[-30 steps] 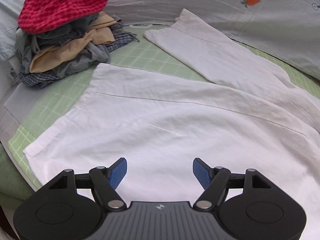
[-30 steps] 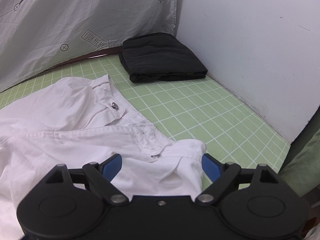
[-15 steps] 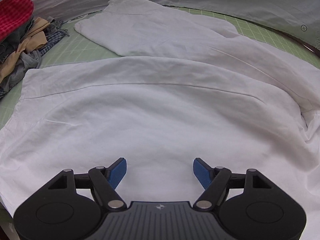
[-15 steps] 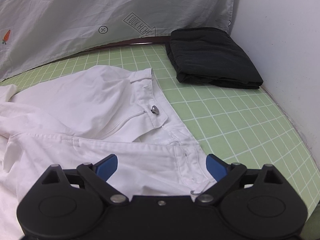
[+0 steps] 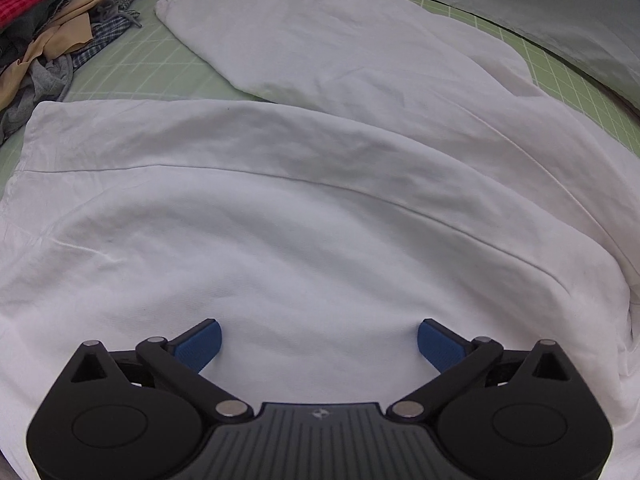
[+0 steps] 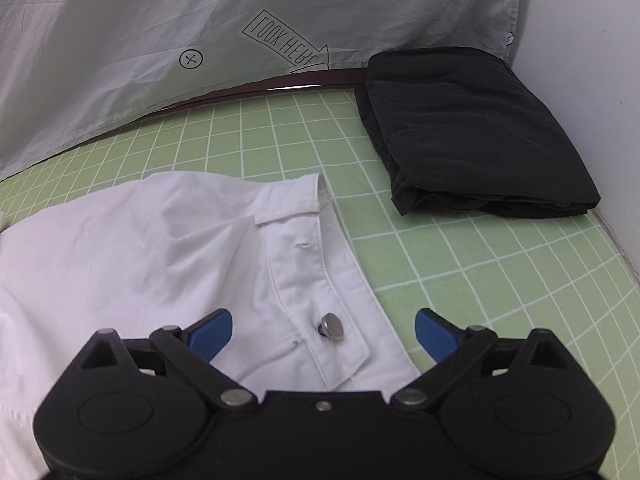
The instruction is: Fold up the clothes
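- Your left gripper (image 5: pixel 319 340): jaws spreading wide, blue pads apart with nothing pinched; white fabric lies beneath and between them
- Your right gripper (image 6: pixel 323 330): jaws likewise widening, nothing grasped; it hangs over the waistband, with the metal button (image 6: pixel 333 326) between the pads
- White trousers (image 5: pixel 312 208) lie spread on the green grid mat (image 6: pixel 460 280); near leg fills the left view, far leg (image 5: pixel 340 40) angles away beyond it, a strip of mat between the hems
- Waistband end with belt loop (image 6: pixel 287 213) sits just past the button, its edge on bare mat
- Folded black garment (image 6: pixel 472 132) farther right, apart from the trousers, by the white wall
- Heap of unfolded clothes (image 5: pixel 52 44) far left, near the leg hems
- Grey printed sheet (image 6: pixel 160 40) hangs behind the mat
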`<action>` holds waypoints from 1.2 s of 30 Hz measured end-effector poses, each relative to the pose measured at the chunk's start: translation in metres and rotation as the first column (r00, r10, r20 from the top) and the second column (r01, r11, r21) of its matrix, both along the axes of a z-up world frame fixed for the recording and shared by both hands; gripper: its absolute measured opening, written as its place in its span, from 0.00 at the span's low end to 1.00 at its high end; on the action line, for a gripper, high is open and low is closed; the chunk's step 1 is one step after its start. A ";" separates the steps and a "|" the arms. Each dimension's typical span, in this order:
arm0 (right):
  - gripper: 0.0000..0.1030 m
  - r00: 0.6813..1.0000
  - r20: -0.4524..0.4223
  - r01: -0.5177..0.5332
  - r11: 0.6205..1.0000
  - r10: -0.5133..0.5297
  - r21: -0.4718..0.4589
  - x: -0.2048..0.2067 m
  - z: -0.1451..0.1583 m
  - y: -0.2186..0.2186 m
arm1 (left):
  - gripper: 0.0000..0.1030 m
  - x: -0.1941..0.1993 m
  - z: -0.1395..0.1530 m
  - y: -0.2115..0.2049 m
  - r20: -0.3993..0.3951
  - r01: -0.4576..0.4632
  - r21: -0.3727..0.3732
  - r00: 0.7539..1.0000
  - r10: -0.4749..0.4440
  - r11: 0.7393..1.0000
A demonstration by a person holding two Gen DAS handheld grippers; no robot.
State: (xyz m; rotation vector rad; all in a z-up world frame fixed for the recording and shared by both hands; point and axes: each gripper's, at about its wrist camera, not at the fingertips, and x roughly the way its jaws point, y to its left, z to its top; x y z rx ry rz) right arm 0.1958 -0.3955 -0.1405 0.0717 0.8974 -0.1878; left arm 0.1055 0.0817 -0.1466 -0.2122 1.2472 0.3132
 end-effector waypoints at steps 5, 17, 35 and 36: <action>0.96 0.998 0.015 -0.059 0.998 0.058 0.033 0.033 -0.009 0.001 | 1.00 0.006 0.001 0.000 -0.011 -0.023 -0.005 1.000 0.023 1.000; 0.89 0.988 0.032 -0.154 0.983 0.151 0.100 0.080 -0.022 -0.012 | 1.00 0.011 0.003 0.000 -0.023 -0.052 -0.010 0.998 0.052 0.999; 0.22 0.998 0.055 0.040 0.995 -0.035 -0.093 0.091 -0.007 -0.049 | 1.00 0.003 0.007 -0.007 0.016 -0.061 0.005 0.998 0.061 0.998; 0.24 0.998 0.053 0.033 0.993 -0.027 -0.115 0.090 -0.005 -0.045 | 1.00 0.002 0.007 -0.007 0.021 -0.060 0.006 0.998 0.060 0.998</action>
